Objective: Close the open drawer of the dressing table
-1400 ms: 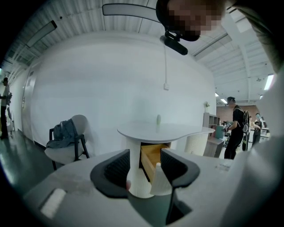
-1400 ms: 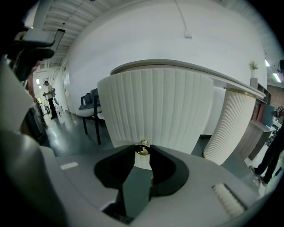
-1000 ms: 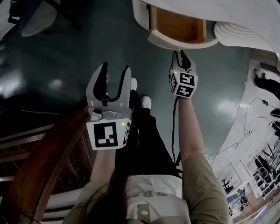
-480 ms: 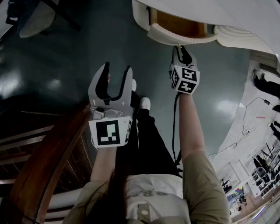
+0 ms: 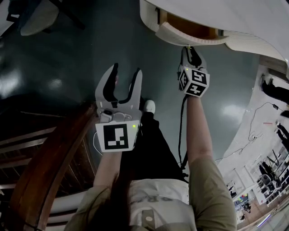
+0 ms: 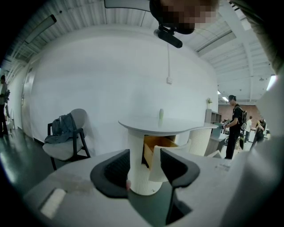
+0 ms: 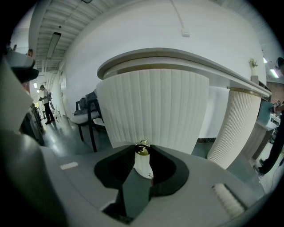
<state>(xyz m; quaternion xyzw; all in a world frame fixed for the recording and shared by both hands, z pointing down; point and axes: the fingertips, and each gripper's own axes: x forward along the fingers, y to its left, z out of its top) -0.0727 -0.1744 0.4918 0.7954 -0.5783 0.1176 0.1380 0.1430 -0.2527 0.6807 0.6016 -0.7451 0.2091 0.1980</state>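
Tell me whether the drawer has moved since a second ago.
Yes. The drawer has slid inward under the tabletop; less of its wooden interior shows.

The head view looks steeply down from overhead at the dressing table (image 5: 235, 18). The left gripper view faces it from well back; the right gripper view sits close against the drawer (image 7: 151, 106), its knob (image 7: 142, 150) just ahead. All three share the drawer.
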